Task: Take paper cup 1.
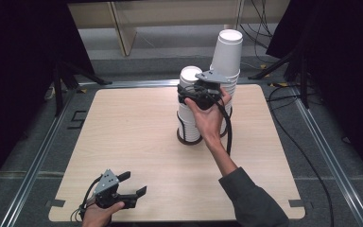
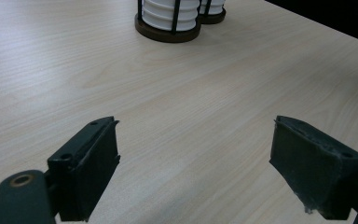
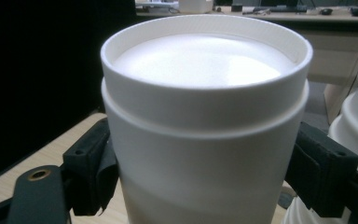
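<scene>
We are looking down on a pale wooden table (image 1: 137, 137) with two stacks of upturned white cups standing toward its far right part. The nearer stack (image 1: 189, 106) is sitting in a black wire holder on a dark round base (image 1: 189, 137), and we take that holder as our landmark. Just behind it and to its right, a taller stack (image 1: 227, 52) is rising well above it.

The right gripper (image 1: 196, 92) is reaching in at the top of the nearer stack, above the holder, held by the person's right hand (image 1: 208, 116). In the right gripper view, its jaws are pressing against both sides of the top cup (image 3: 205, 121), so the claw is gripping that cup. The taller stack is showing at the right edge of that view.

The left gripper (image 1: 131, 185) is resting low over the table's near edge, well apart from the holder and to its near left, with the left hand (image 1: 99, 215) behind it. Its jaws are standing wide apart with bare wood between them, so it is gaping and holding nothing.
</scene>
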A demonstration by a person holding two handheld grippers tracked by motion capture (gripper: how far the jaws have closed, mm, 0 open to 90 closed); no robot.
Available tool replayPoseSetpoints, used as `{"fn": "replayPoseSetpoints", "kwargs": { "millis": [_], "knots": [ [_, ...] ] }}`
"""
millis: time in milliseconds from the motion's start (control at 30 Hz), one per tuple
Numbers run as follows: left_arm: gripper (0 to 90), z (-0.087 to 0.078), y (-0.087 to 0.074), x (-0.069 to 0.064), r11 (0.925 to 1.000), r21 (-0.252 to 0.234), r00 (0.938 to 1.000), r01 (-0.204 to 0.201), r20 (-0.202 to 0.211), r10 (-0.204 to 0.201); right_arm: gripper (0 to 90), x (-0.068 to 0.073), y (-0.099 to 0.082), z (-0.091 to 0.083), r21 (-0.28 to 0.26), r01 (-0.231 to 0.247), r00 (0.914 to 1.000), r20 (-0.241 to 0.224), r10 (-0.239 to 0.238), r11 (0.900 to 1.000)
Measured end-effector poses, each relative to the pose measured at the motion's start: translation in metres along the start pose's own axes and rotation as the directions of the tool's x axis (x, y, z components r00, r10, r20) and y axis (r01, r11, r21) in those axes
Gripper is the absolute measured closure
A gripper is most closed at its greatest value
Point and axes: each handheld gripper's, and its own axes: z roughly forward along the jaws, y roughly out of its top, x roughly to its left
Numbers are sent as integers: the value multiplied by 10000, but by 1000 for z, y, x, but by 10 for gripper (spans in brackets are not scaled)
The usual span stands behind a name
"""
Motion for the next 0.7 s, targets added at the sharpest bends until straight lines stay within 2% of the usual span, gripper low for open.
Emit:
{"fn": "replayPoseSetpoints", "kwargs": {
  "millis": [167,267,300,400,533,567,600,633,667,700],
  "knots": [
    [144,0,0,0,9999,105,9999,-106,0,106,201,4,22,-17,-546,-77,9998,-194,67,9985],
    [144,0,0,0,9999,86,10000,-99,-11,99,201,6,28,-22,-693,-2,9996,-286,-18,9976],
    [145,0,0,0,9999,87,9999,-120,-9,120,201,7,34,-29,-851,10,9992,-389,-43,9964],
    [145,1,1,0,9999,103,9999,-127,-9,127,201,8,36,-34,-937,-31,9988,-498,-15,9956],
    [145,4,2,-1,9995,229,9997,-219,-39,220,201,11,37,-43,-862,19,9962,-868,-94,9963],
    [145,6,2,0,9997,109,9998,-221,-32,221,201,11,36,-45,-863,59,9953,-963,-143,9962],
    [145,6,3,0,9997,129,9997,-222,-94,223,201,12,34,-48,-932,48,9934,-1138,-155,9956],
    [144,9,4,2,9997,10,9995,-245,-194,245,201,13,30,-52,-770,37,9915,-1293,-136,9970],
    [145,9,4,2,9997,10,9995,-245,-194,245,201,13,30,-52,-770,37,9915,-1293,-136,9970],
    [144,12,7,6,9993,24,9985,-361,-399,362,201,14,25,-55,-744,95,9882,-1520,-208,9972]
  ]
}}
